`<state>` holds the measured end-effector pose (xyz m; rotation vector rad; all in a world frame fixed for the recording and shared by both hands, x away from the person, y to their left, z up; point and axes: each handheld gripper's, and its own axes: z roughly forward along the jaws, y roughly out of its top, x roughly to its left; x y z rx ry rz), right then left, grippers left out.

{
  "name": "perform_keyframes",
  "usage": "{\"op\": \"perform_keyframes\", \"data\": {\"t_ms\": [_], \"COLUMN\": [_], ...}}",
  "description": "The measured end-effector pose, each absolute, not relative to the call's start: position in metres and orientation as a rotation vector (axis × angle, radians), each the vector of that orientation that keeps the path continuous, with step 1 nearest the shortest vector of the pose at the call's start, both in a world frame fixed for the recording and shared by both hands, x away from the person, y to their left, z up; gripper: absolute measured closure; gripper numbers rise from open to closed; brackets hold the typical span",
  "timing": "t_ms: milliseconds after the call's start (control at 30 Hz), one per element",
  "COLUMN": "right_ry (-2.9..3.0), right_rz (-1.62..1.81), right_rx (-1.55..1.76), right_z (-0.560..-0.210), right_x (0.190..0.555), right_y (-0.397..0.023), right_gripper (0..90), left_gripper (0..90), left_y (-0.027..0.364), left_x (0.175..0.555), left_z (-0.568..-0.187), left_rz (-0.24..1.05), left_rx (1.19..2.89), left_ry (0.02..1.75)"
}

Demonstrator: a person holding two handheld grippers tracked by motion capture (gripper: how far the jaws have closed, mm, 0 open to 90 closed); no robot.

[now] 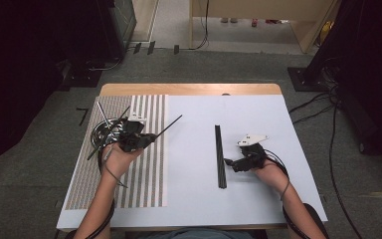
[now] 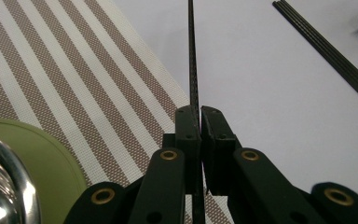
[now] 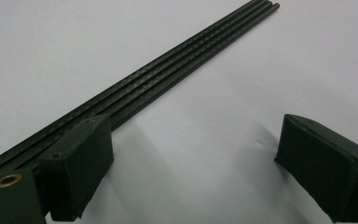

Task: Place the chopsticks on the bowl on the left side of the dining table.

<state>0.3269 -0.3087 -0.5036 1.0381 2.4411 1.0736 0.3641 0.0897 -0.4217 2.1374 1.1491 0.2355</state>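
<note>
My left gripper is shut on one thin black rod, which sticks out ahead of the jaws, above the edge of the striped mat. A row of the same black rods lies side by side in the middle of the white table top. Just right of that row rests my right gripper, open, with bare table between its jaws. Its left jaw stands against the near end of the rods.
A shiny metal bowl holding several loose black rods stands on the mat at the left, over a green disc. Cables and dark stands surround the table on the floor.
</note>
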Motion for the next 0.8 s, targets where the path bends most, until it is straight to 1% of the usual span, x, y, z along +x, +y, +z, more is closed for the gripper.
{"op": "perform_keyframes", "data": {"t_ms": [800], "right_ry": [2.441], "right_rz": [1.073], "right_rx": [1.039], "right_z": [-0.504], "right_x": [0.327], "right_y": [-0.309], "right_gripper": [10.2], "left_gripper": [87.4], "left_y": [0.117], "left_x": [0.364], "left_z": [-0.416], "left_rz": [0.259], "left_rx": [2.100], "left_ry": [1.198]}}
